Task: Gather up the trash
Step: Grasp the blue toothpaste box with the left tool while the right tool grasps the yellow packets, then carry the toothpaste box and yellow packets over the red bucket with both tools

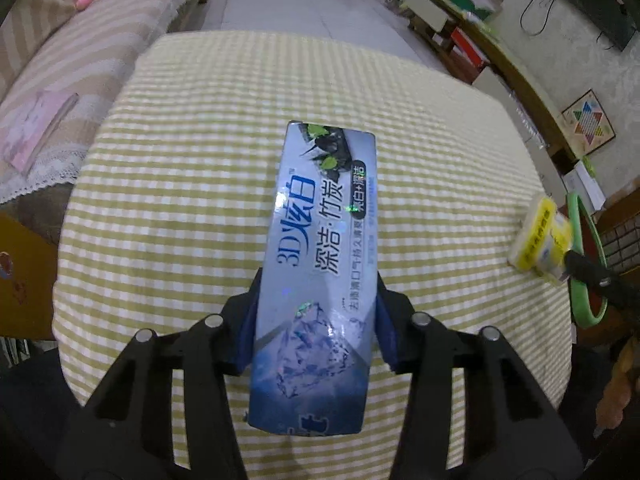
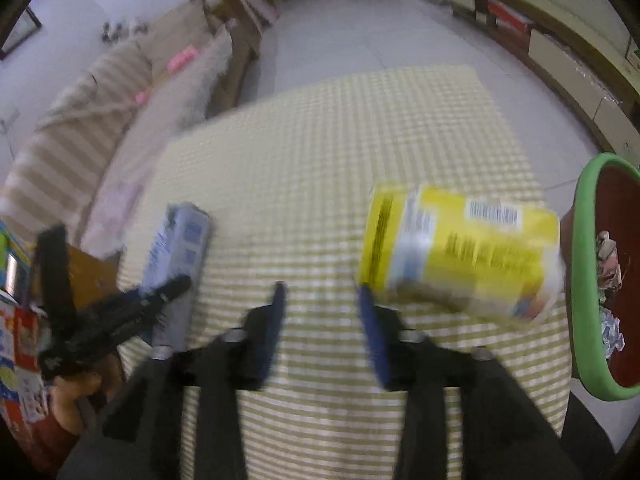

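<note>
Lengthwise, toothpaste box (image 1: 320, 264) between left jaws.

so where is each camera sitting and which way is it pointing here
Left wrist: sits on the left hand-held gripper, looks forward over the checked table; its two fingers clamp the toothpaste box.
Right wrist: sits on the right hand-held gripper, looks along the same table toward the floor; its open fingers show, beside the blurred yellow box, contact unclear.
Shared: both see both boxes, the table, the sofa and the green-rimmed bin; each catches the other gripper at its edge.
</note>
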The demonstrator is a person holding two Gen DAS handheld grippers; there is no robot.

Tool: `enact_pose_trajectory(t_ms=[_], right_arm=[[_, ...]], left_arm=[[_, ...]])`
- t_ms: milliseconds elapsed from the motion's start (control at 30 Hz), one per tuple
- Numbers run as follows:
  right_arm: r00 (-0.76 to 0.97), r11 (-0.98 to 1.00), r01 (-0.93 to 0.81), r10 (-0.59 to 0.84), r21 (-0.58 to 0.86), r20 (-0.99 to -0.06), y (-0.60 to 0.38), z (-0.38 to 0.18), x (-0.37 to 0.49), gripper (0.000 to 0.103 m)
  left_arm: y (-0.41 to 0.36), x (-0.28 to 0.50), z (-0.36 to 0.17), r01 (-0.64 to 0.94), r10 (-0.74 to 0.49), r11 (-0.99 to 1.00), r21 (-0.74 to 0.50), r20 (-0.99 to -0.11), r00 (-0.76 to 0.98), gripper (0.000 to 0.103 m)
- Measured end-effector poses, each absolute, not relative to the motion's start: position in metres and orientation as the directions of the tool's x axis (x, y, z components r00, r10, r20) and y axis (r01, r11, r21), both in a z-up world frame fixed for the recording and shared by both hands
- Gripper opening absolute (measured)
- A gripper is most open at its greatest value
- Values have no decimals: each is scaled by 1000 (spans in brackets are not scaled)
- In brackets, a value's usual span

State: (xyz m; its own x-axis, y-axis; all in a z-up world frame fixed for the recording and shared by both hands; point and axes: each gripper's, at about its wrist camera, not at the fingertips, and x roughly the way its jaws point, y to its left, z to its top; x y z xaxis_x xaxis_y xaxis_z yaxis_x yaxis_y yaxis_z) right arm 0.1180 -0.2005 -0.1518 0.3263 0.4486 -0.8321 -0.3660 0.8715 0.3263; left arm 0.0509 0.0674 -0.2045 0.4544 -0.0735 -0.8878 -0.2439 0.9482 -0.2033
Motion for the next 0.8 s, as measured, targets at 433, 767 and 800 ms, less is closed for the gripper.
enact_pose_trajectory(t_ms=[433,767,800], right_arm=[[250,637,-752,38,-169,-967,-182,-201,170,95],[204,616,-771,-2,-162,-979,-159,-243,185,84],[213,647,-746,11,-156,-977,-162,-241,187,75]], left_arm=[[36,46,-165,-157,-165,946,-284,-837,521,47],[13,53,-154,-99,-176,959,-267,-827,533,47],[12,54,-153,-95,-173,960,-263,-826,537,47]])
